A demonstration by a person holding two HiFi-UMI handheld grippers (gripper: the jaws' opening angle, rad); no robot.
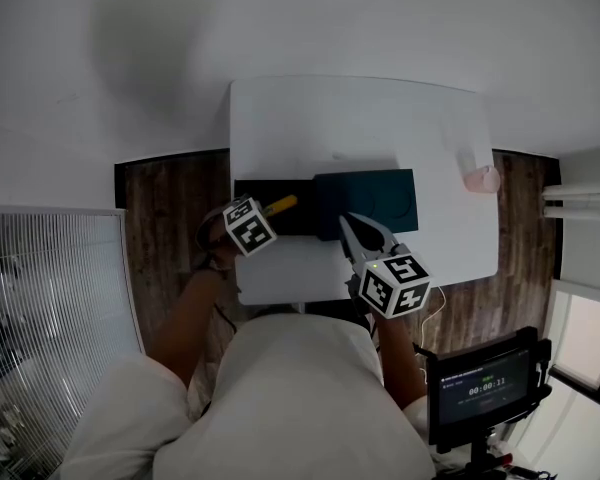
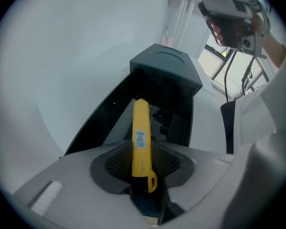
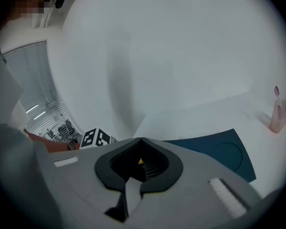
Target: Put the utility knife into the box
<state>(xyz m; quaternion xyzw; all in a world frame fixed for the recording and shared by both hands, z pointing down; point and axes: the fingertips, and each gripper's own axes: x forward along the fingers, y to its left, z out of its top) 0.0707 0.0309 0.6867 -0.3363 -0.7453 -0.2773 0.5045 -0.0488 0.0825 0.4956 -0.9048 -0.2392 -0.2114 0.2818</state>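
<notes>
A yellow utility knife [image 2: 141, 137] stands between the jaws of my left gripper [image 2: 142, 152], which is shut on its rear half. Its tip points steeply down into the open dark box [image 2: 109, 120]. The box's teal lid [image 2: 168, 65] is folded back beyond it. In the head view the left gripper [image 1: 265, 214] hovers over the box [image 1: 276, 190] with the knife [image 1: 281, 205] sticking out to the right. My right gripper [image 1: 364, 236] is shut and empty, beside the lid [image 1: 375, 198]. In the right gripper view its jaws [image 3: 141, 140] meet tip to tip before the lid [image 3: 219, 149].
The box lies on a small white table [image 1: 380, 118] set against a white wall. A pink holder [image 1: 481, 178] stands near the table's right edge. Wooden floor [image 1: 170, 218] shows on both sides. A screen on a stand [image 1: 485, 386] is at the lower right.
</notes>
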